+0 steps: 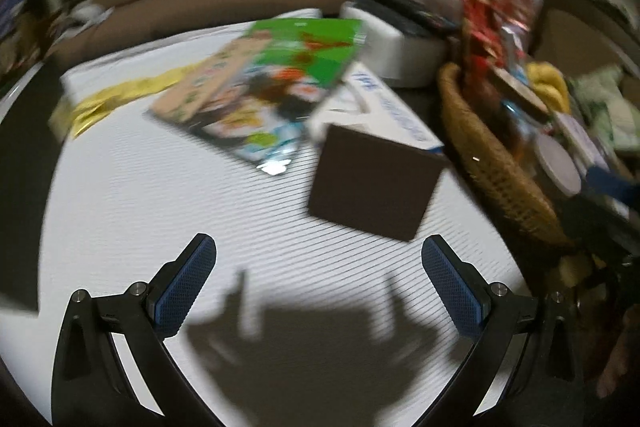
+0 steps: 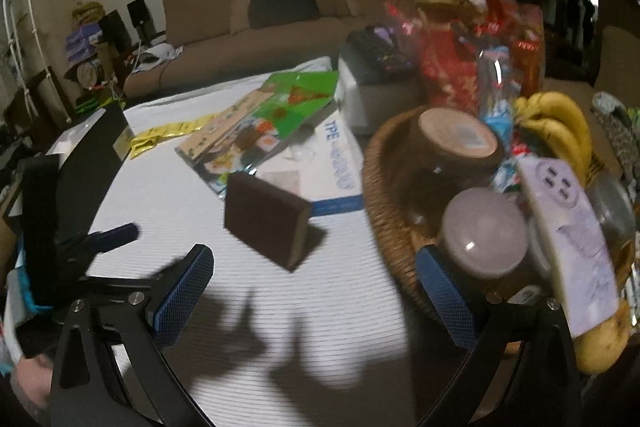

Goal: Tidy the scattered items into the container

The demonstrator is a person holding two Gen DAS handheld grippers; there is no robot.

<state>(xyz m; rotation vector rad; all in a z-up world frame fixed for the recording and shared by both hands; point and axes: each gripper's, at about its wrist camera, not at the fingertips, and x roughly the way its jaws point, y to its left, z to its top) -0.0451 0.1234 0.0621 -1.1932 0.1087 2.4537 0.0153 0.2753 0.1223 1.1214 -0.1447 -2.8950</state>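
A dark brown block [image 1: 374, 183] [image 2: 266, 217] stands on the white striped mat, left of a woven basket [image 1: 496, 171] [image 2: 390, 211]. My left gripper [image 1: 318, 291] is open and empty, just short of the block. My right gripper [image 2: 314, 297] is open and empty, with the block ahead of it and the basket beside its right finger. The basket holds a brown bowl [image 2: 452, 151], a lidded jar [image 2: 486, 235] and a pale power strip [image 2: 568, 231]. The left gripper's blue fingertip [image 2: 120, 233] shows at the left of the right wrist view.
A colourful booklet [image 1: 264, 87] [image 2: 260, 127] and a white box with blue print [image 1: 384, 107] [image 2: 324, 171] lie behind the block. A yellow packet strip [image 2: 168, 135], a white appliance [image 2: 372, 87], snack bags [image 2: 460, 59] and bananas [image 2: 560, 127] surround them. A sofa [image 2: 280, 11] is behind.
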